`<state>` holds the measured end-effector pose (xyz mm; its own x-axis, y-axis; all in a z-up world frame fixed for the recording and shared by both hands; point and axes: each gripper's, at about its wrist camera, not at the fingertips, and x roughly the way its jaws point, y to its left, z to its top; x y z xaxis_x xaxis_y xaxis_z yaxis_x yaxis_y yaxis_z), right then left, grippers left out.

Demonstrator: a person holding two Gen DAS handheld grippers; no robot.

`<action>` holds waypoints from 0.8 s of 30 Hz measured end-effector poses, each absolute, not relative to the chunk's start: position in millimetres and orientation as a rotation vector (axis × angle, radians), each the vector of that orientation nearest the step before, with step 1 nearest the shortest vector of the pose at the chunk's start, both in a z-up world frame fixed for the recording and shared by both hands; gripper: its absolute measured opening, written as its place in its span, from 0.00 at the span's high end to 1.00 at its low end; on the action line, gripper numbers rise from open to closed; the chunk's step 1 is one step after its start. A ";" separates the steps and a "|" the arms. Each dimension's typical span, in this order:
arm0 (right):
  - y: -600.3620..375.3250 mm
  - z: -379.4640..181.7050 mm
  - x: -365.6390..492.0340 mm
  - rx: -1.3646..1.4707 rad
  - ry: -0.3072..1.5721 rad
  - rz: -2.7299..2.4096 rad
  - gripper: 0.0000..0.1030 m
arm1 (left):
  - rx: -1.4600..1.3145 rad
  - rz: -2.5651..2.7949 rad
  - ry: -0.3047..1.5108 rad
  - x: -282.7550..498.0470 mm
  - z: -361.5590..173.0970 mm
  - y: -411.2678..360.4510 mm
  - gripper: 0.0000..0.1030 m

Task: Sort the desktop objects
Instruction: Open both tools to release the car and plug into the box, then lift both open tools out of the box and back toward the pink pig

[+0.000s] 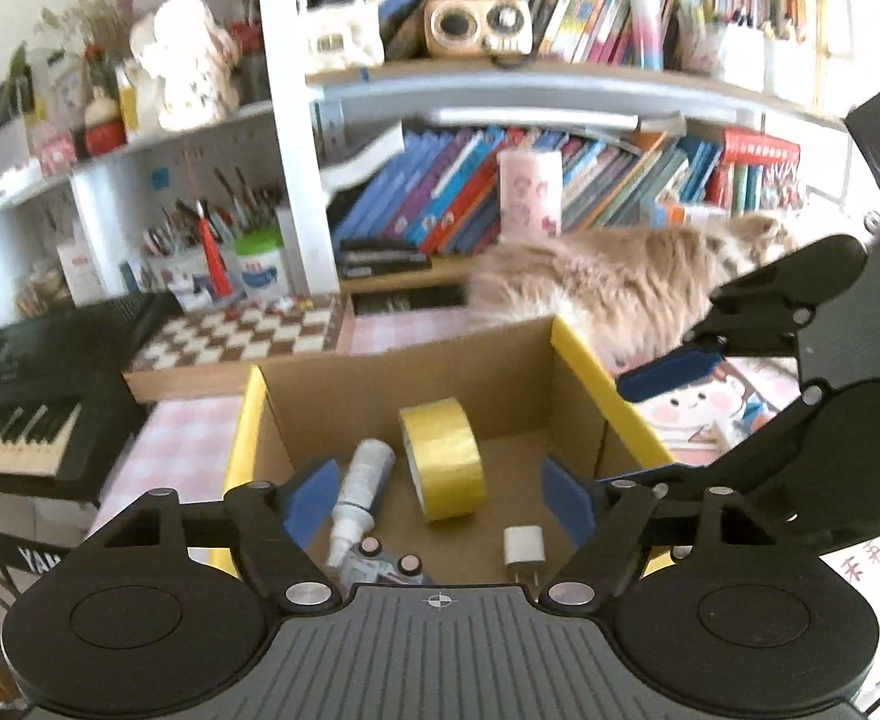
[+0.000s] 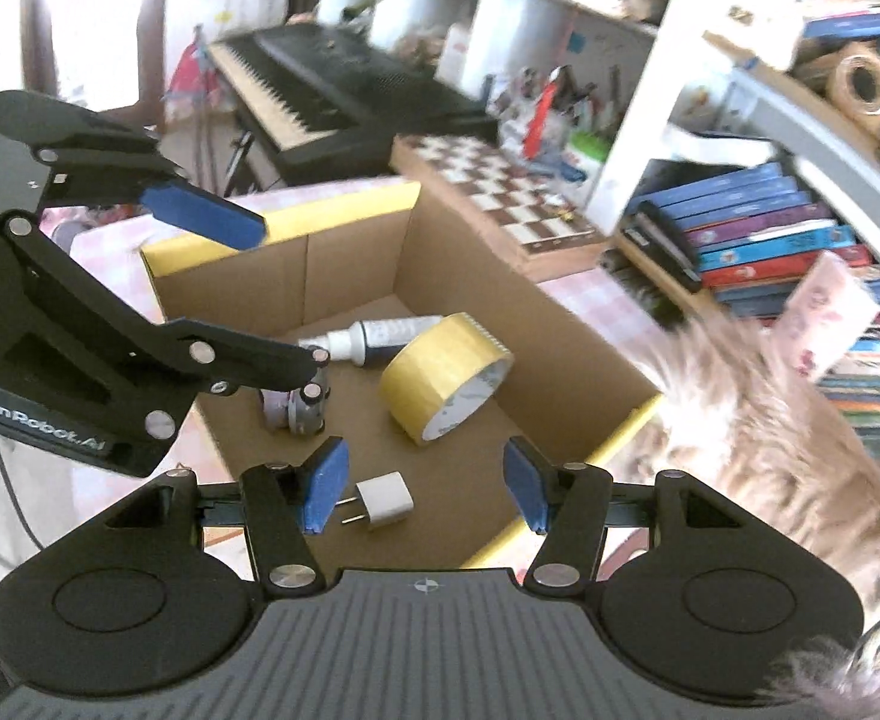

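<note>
An open cardboard box (image 1: 380,396) (image 2: 350,276) with yellow-edged flaps sits on the pink checked desk. In it lie a yellow tape roll (image 1: 440,456) (image 2: 440,378), a white bottle (image 1: 362,492) (image 2: 374,336), a small toy car (image 1: 380,564) (image 2: 296,408) and a white charger plug (image 1: 524,549) (image 2: 383,501). My left gripper (image 1: 440,498) (image 2: 260,288) hovers over the box, open and holding nothing. My right gripper (image 2: 425,492) (image 1: 644,426) is above the box's near right corner, open, with nothing between its blue pads.
A fluffy tan cat (image 1: 608,282) (image 2: 770,450) stands just beside the box's right flap. A chessboard (image 1: 242,336) (image 2: 518,192) lies behind the box, and a black keyboard (image 1: 20,408) (image 2: 320,84) is to the left. Bookshelves (image 1: 500,192) fill the back.
</note>
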<state>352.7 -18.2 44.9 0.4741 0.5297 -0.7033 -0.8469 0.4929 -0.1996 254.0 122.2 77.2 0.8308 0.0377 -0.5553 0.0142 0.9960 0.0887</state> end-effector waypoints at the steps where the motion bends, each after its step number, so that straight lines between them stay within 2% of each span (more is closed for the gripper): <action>1: -21.6 47.2 346.8 -0.572 0.604 0.885 0.47 | 0.095 0.013 0.577 249.2 79.3 120.6 0.25; 5: -34.2 53.5 328.2 -0.495 0.557 0.811 0.46 | 0.095 0.020 0.528 228.4 86.8 115.9 0.21; 8: -45.2 57.5 311.0 -0.413 0.525 0.730 0.40 | 0.076 0.030 0.498 211.4 90.2 114.8 0.19; 24: -81.4 56.1 220.6 -0.152 0.470 0.503 0.38 | 0.016 0.065 0.456 133.3 88.1 116.3 0.18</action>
